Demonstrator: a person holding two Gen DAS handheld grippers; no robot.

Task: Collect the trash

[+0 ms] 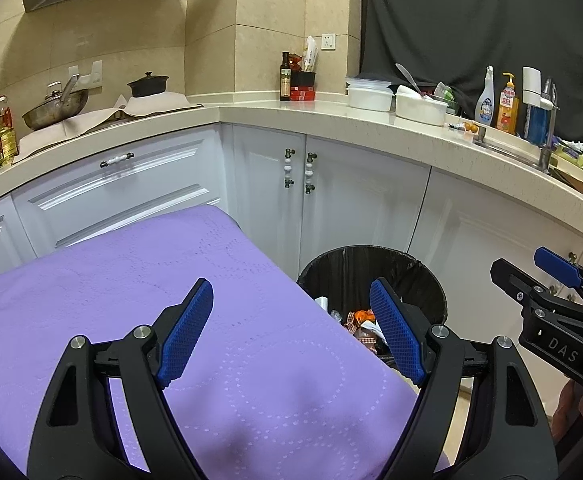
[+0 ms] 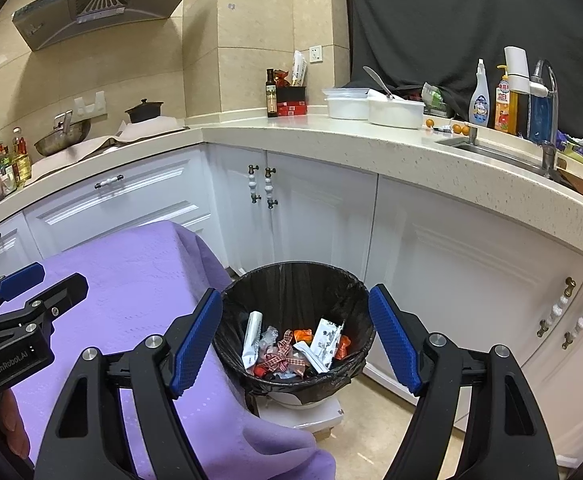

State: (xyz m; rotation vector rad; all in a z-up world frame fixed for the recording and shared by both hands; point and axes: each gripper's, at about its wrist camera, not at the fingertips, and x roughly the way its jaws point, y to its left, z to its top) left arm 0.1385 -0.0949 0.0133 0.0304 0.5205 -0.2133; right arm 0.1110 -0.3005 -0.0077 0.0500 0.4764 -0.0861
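Both my tools, left tool (image 1: 291, 332) and right tool (image 2: 295, 340), gape wide and empty over the table (image 1: 91, 280), since the trash (image 2: 291, 348) already lies in the bin (image 2: 291, 276) beside it.

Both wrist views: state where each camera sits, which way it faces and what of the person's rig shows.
Left wrist: on the left gripper, looking forward and down over the purple cloth; the right gripper and some fingers show.
Right wrist: on the right gripper, aimed into the trash bin; the left gripper shows.
Shared: cloth, bin, white cabinets, countertop.
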